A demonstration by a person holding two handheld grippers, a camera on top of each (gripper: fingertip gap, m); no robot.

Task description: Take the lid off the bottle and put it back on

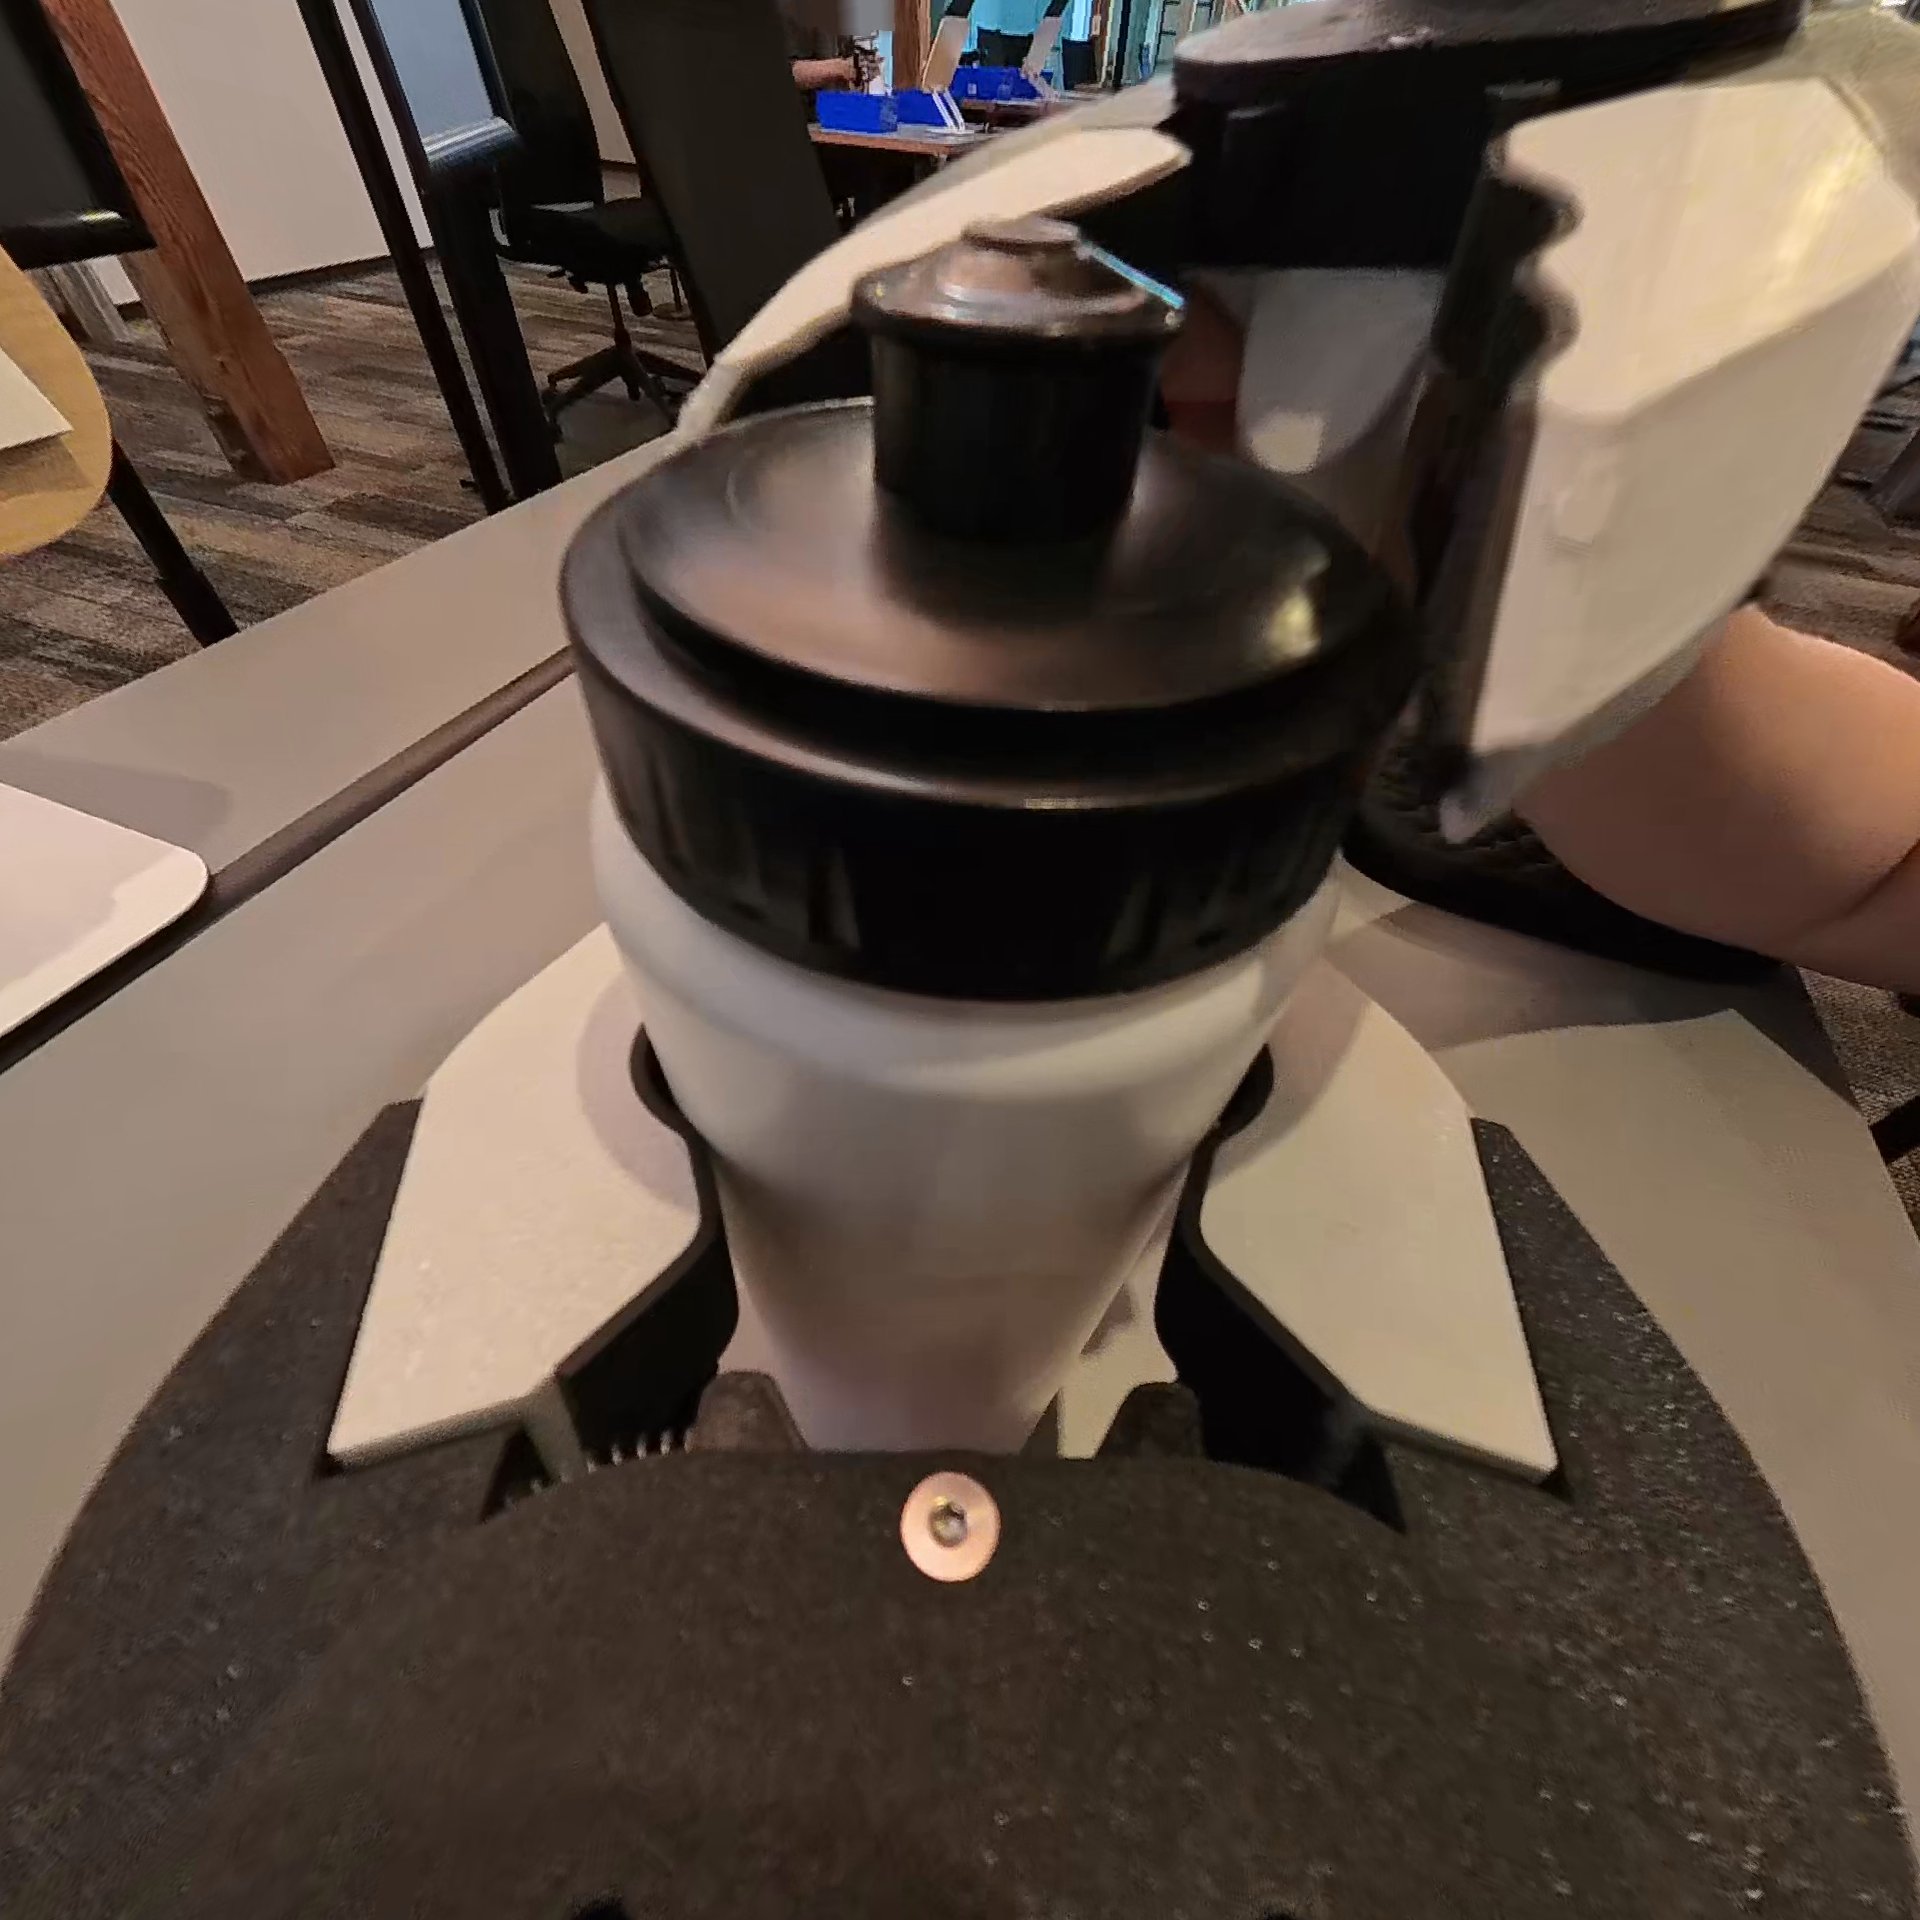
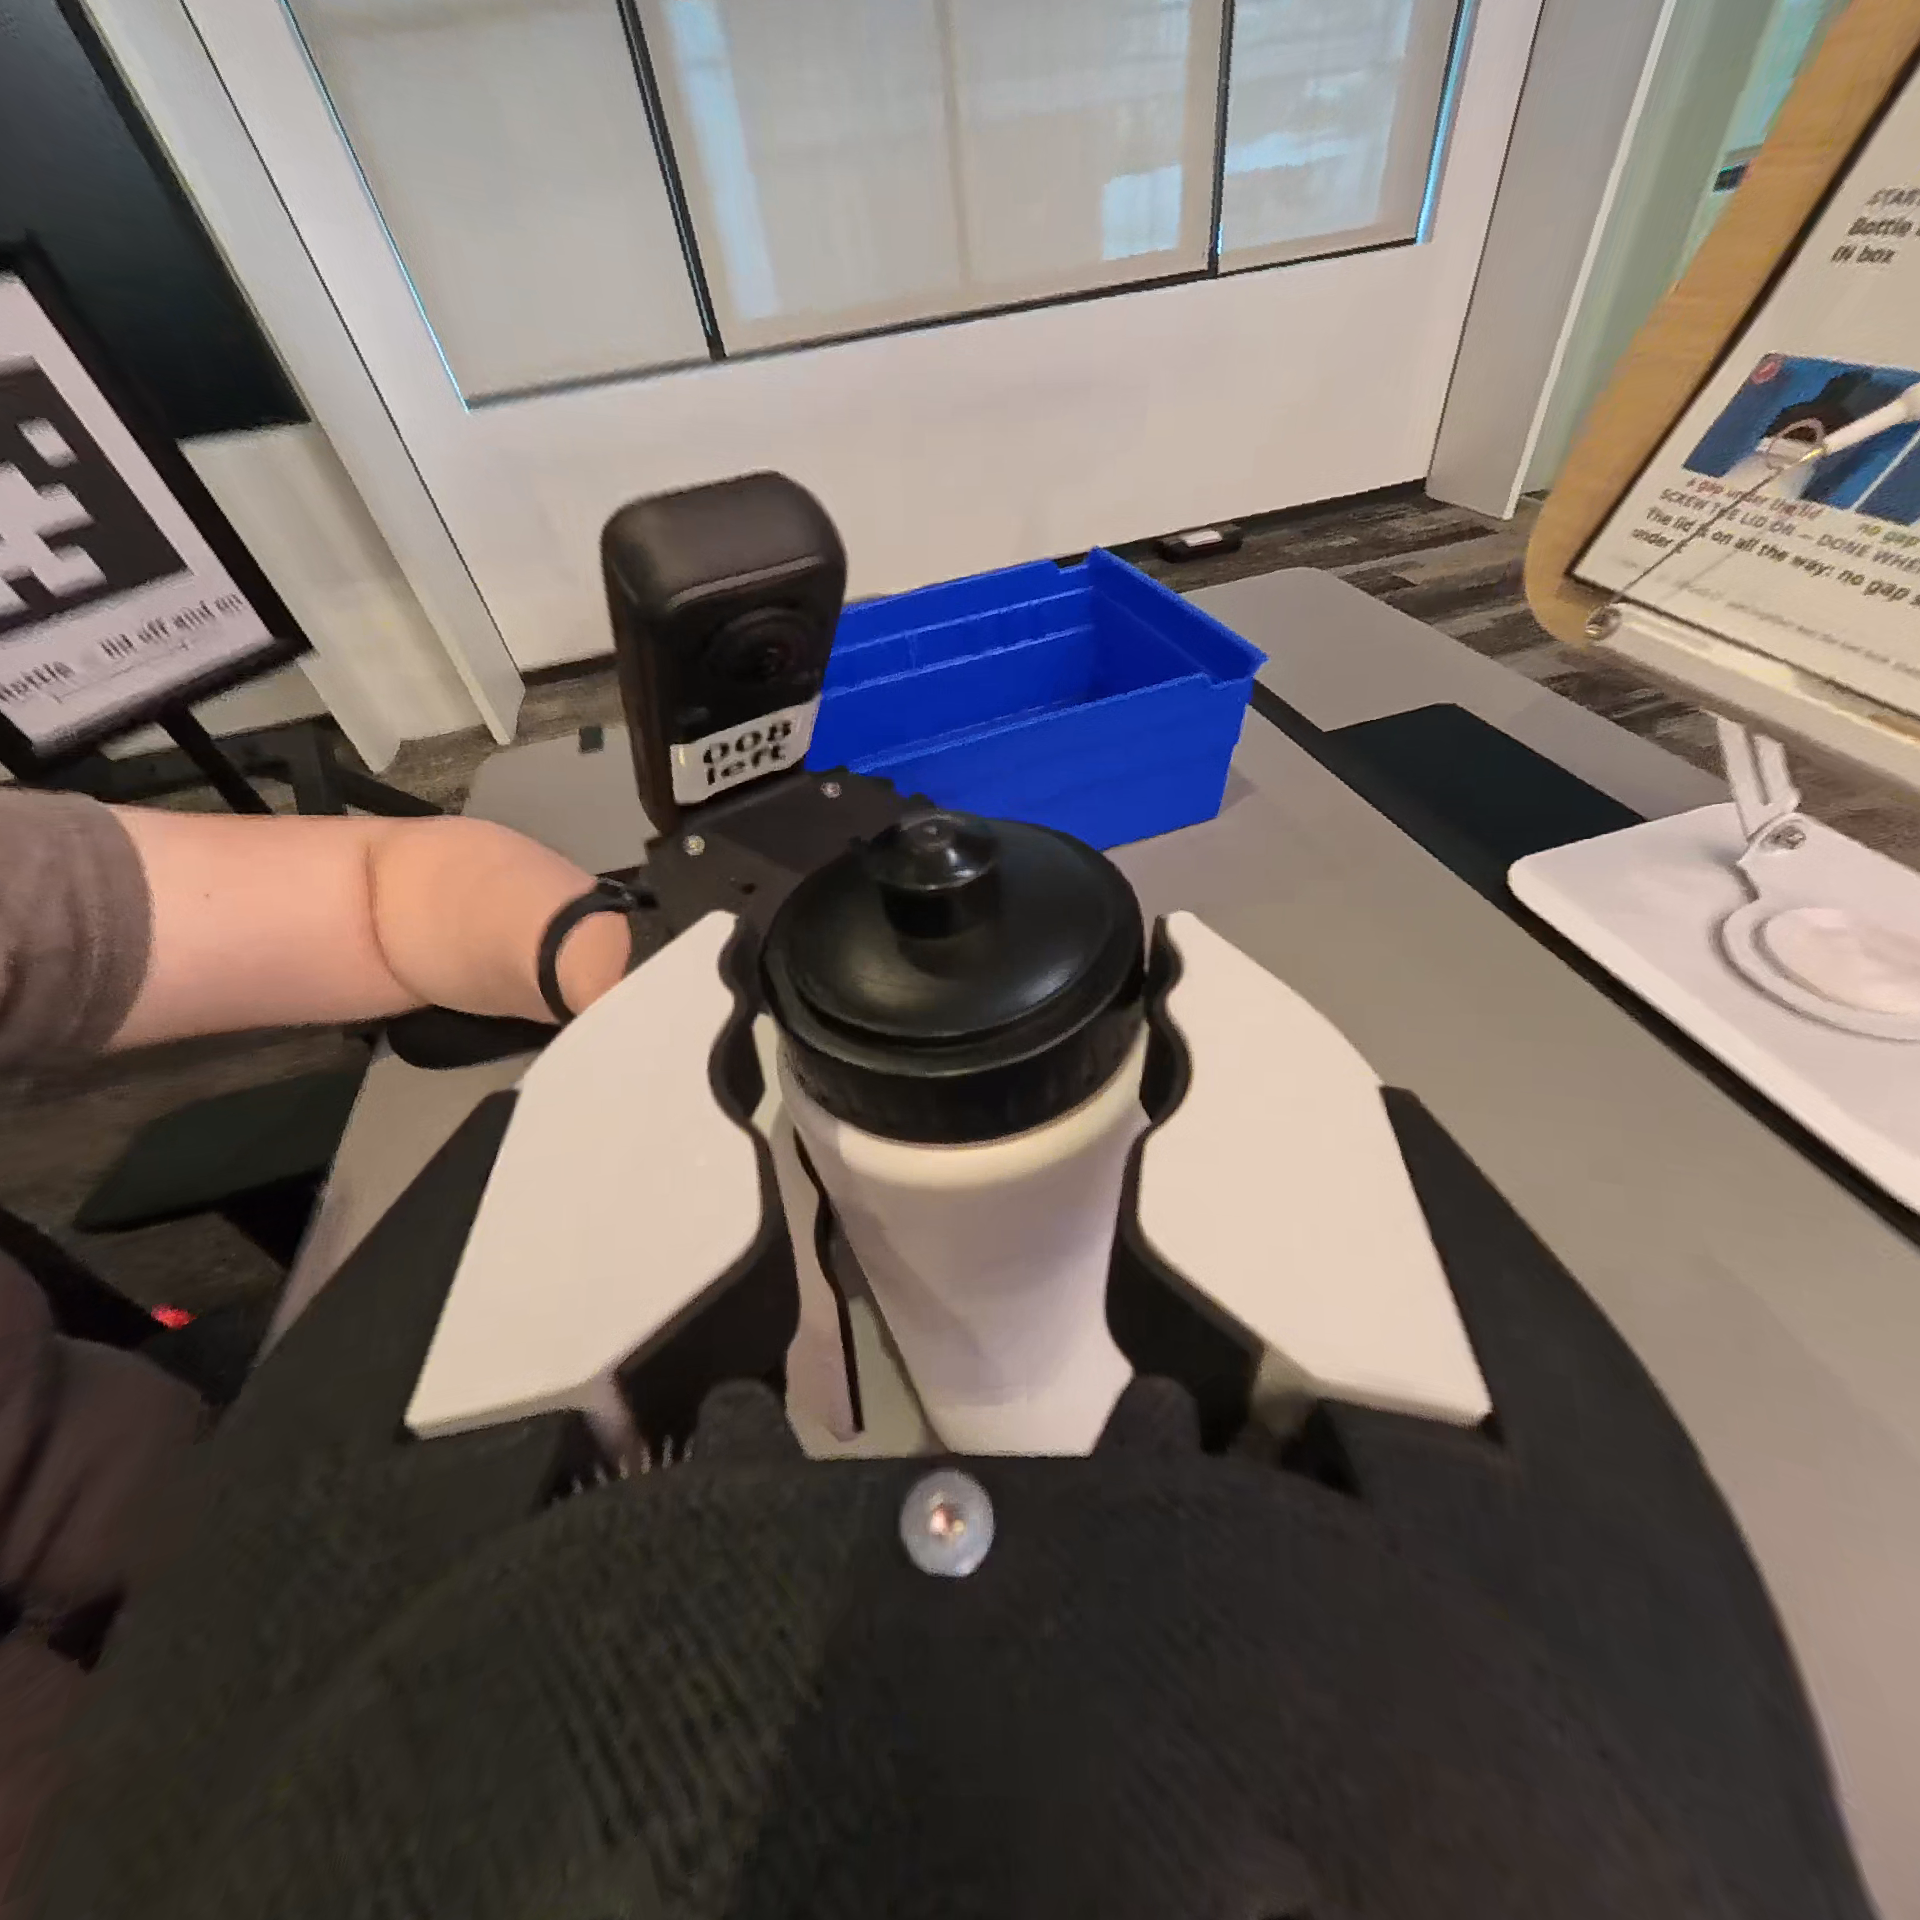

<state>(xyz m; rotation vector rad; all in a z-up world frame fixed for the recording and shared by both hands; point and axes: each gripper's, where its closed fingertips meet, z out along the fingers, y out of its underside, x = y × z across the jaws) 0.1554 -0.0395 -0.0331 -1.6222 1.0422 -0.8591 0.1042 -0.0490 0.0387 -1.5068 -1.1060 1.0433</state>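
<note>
A white bottle (image 1: 935,1143) stands on the grey table with its black spouted lid (image 1: 977,727) on top. My left gripper (image 1: 966,1039) is shut on the bottle's body just under the lid. My right gripper (image 1: 1299,364) comes in from the upper right, its white fingers (image 1: 1683,416) flanking the lid. In the right wrist view the right gripper (image 2: 951,977) is shut on the lid (image 2: 951,1008), with the bottle (image 2: 966,1247) below it. The left gripper's camera (image 2: 727,644) and a hand (image 2: 447,914) show behind; its fingertips are hidden.
A blue bin (image 2: 1039,717) stands on the table (image 2: 1403,1143) beyond the bottle. A white stand base (image 2: 1662,935) with a wood-framed instruction board (image 2: 1714,499) is at the right. A white flat base (image 1: 83,914) lies at the left, with office chairs (image 1: 592,239) farther off.
</note>
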